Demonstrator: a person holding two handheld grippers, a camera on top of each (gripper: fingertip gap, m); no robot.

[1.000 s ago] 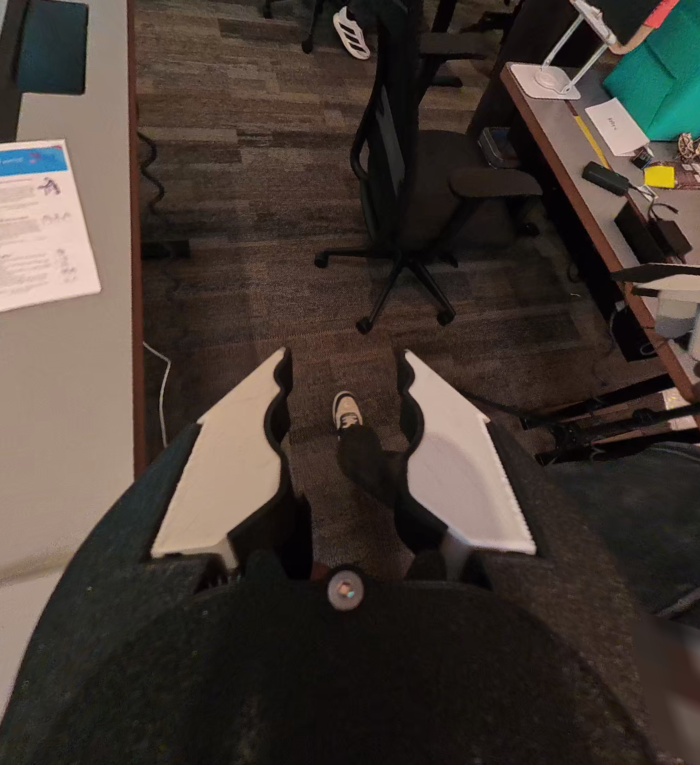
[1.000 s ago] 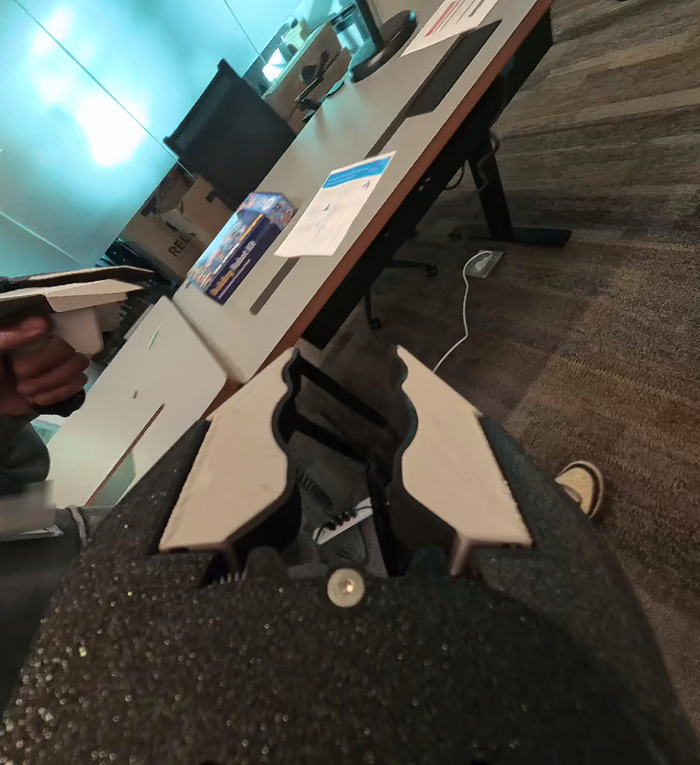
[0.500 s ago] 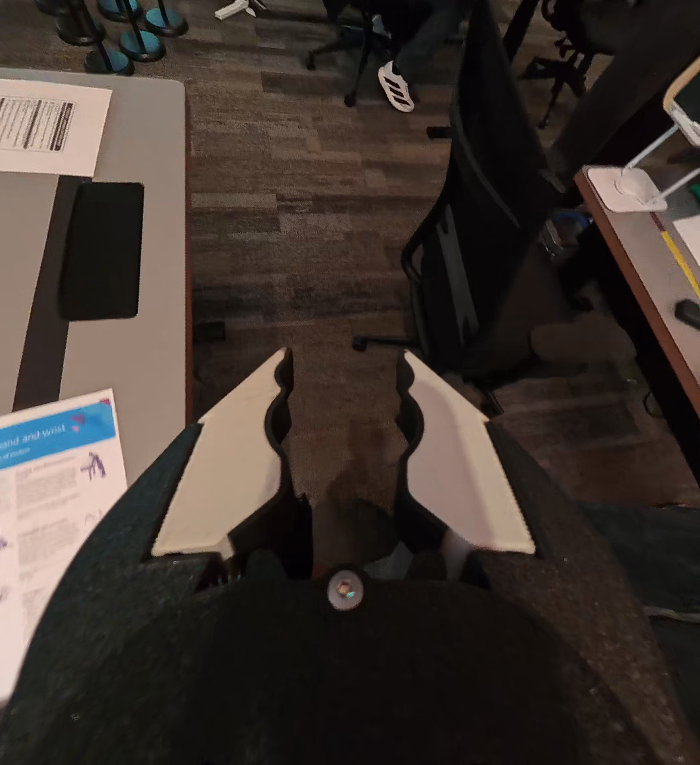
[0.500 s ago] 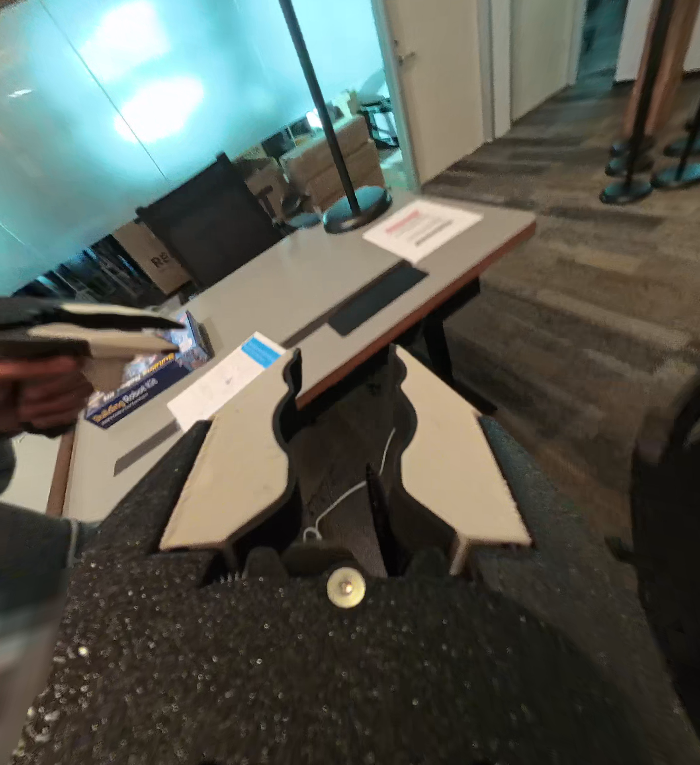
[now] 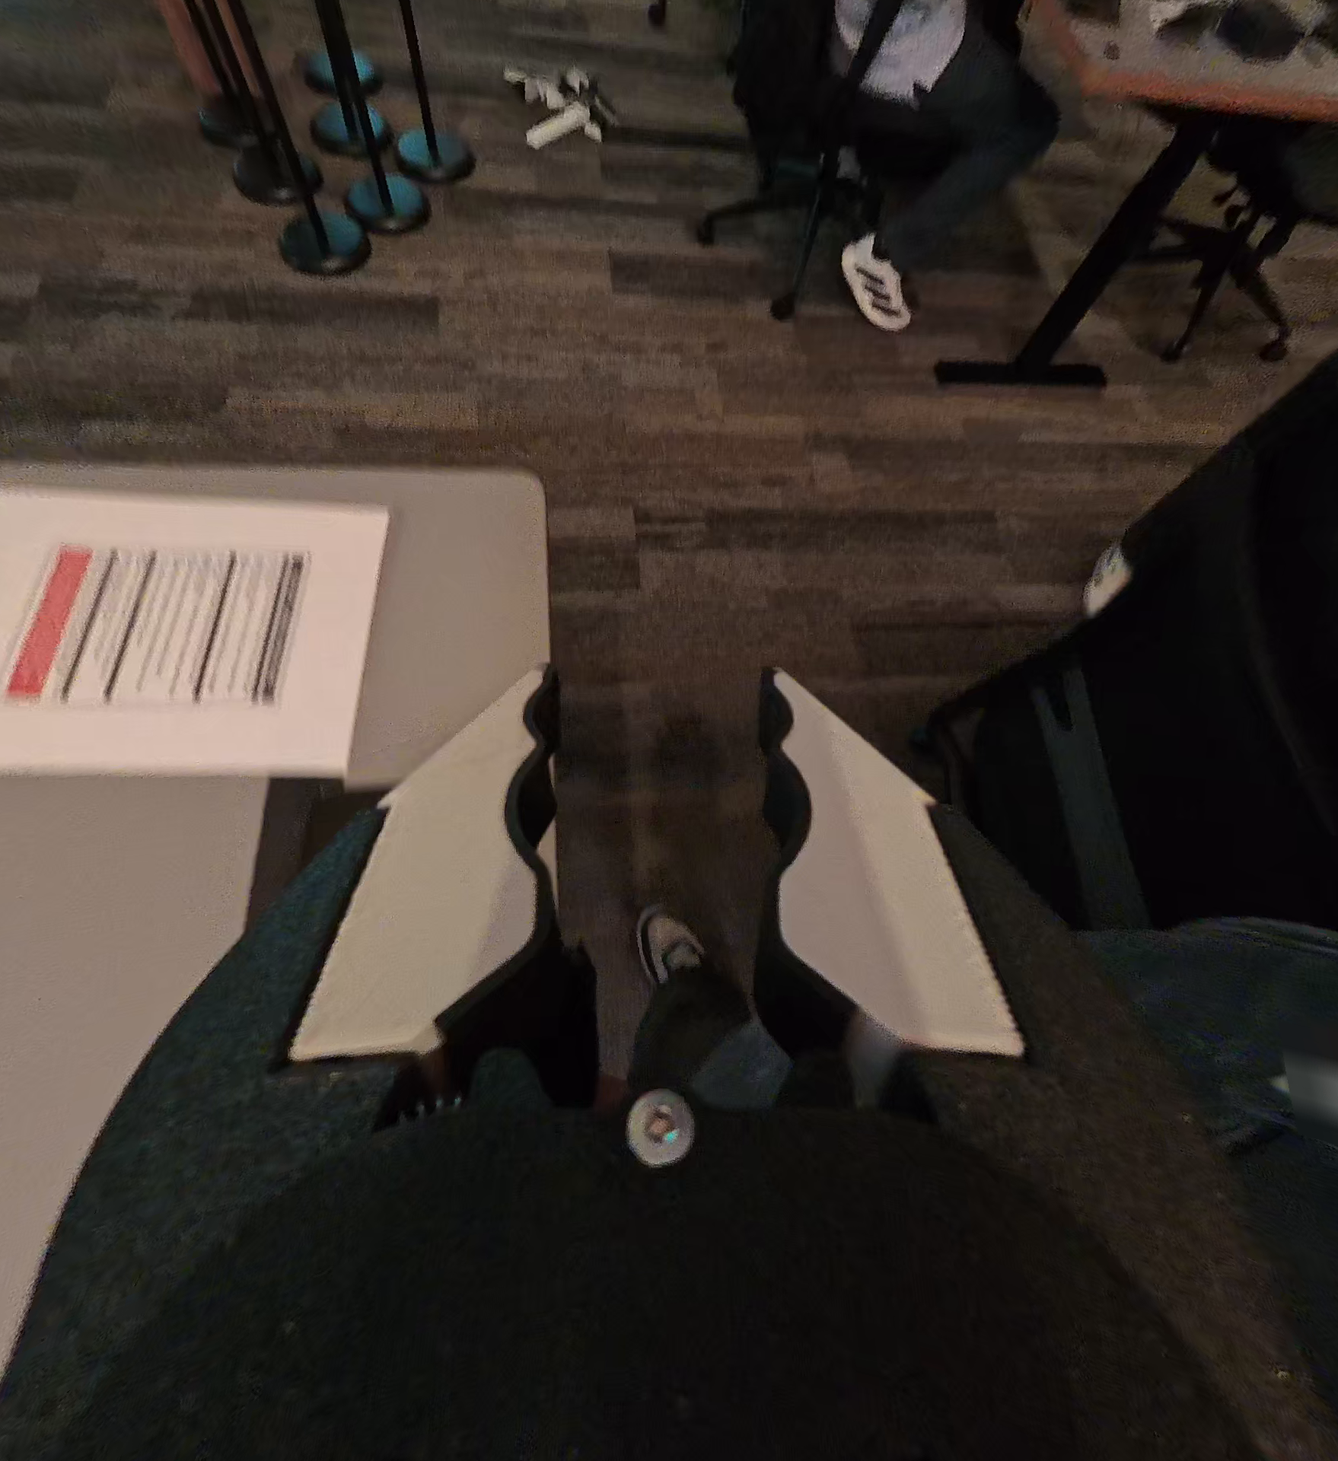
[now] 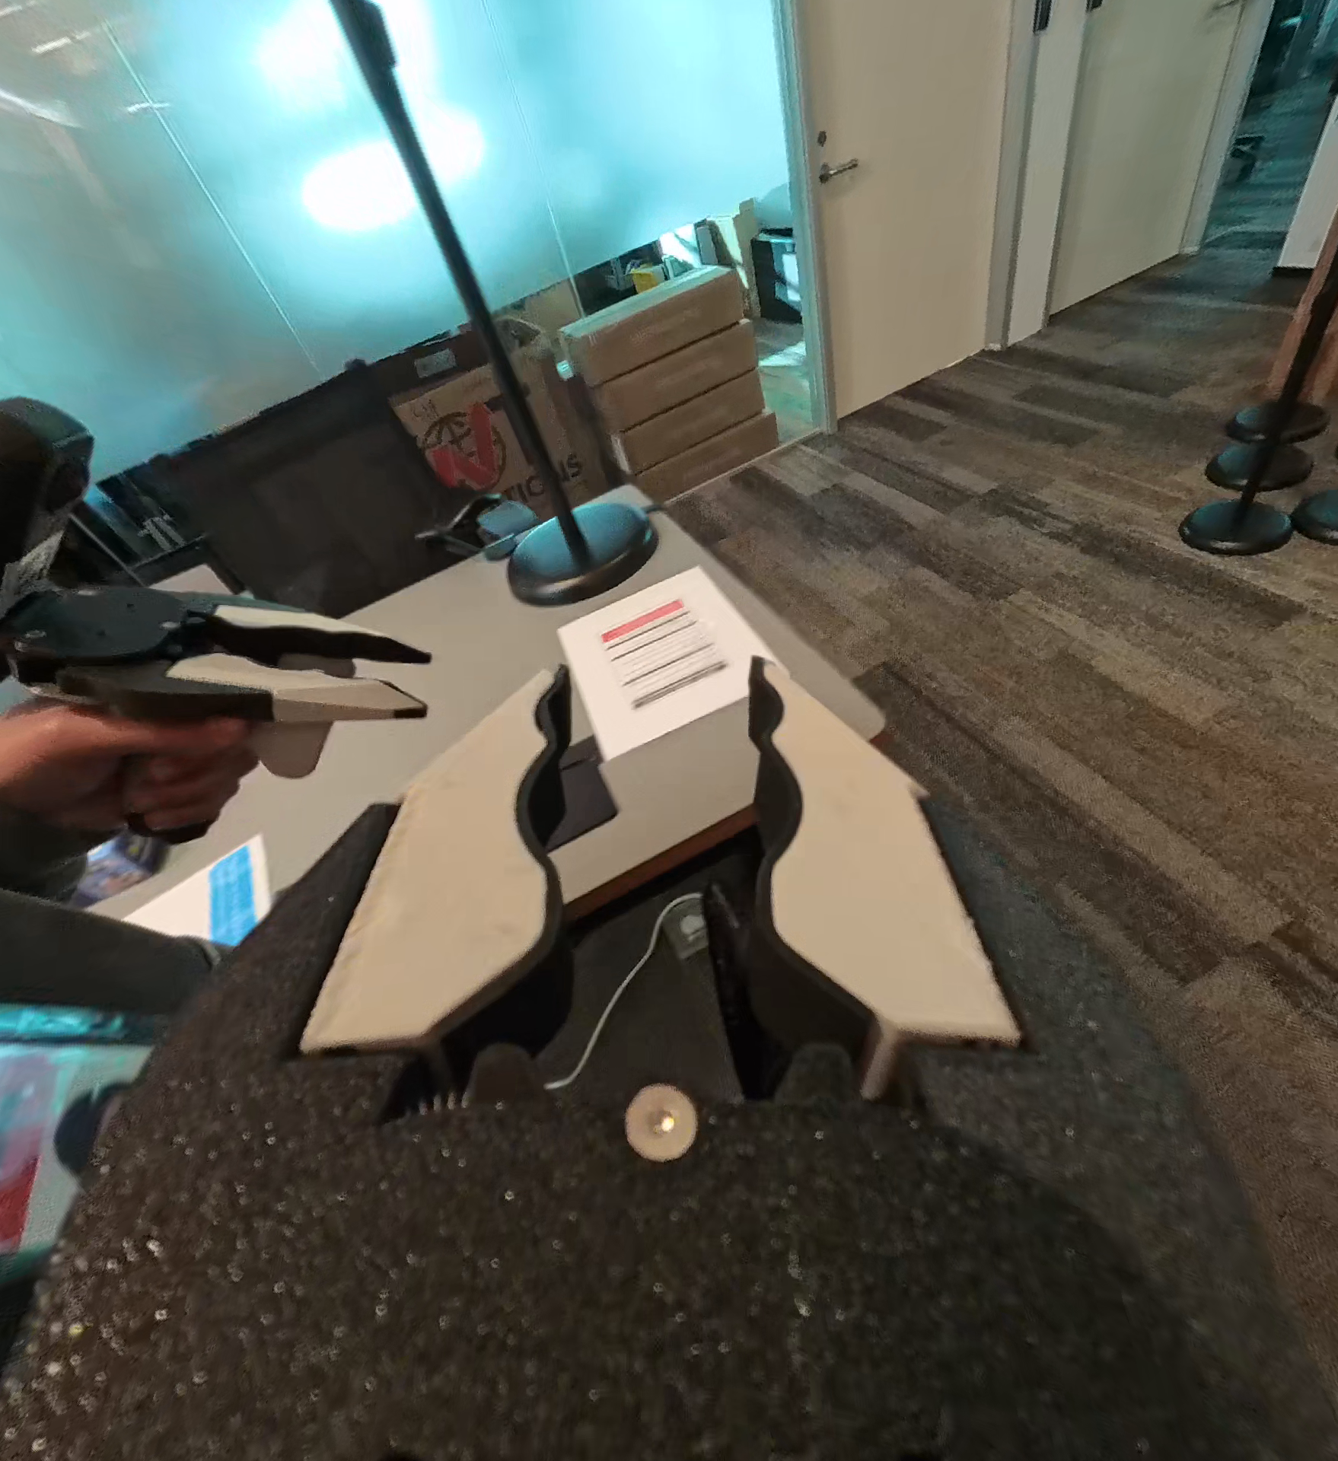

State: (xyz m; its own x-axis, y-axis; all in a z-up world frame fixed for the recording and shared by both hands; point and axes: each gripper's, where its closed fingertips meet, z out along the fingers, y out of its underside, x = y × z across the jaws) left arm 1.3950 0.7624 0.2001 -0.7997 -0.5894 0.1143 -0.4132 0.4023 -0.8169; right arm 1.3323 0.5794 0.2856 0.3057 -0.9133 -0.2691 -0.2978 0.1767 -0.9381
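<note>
My left gripper (image 5: pixel 658 688) is open with nothing between its fingers; it hangs in the air over the carpet beside the corner of a grey table (image 5: pixel 452 601). It also shows in the right wrist view (image 6: pixel 413 680), held by a hand, jaws apart and bare. My right gripper (image 6: pixel 658 688) is open with nothing between its fingers, raised above the same grey table (image 6: pixel 444 632). A white printed sheet with a red bar (image 6: pixel 662 652) lies on the table beyond its fingertips; the same sheet shows in the left wrist view (image 5: pixel 152 632).
A black lamp stand with a round base (image 6: pixel 583 549) stands on the table's far end. A black office chair (image 5: pixel 1203 711) is at my right. Black stanchion bases (image 5: pixel 349 182) and a seated person's shoe (image 5: pixel 875 285) are farther off. Cardboard boxes (image 6: pixel 674 379) are stacked by the glass wall.
Both grippers have swung upward and forward, so the table's far end and the red-barred sheet have come into view. The right jaws have opened slightly. Nothing was grasped.
</note>
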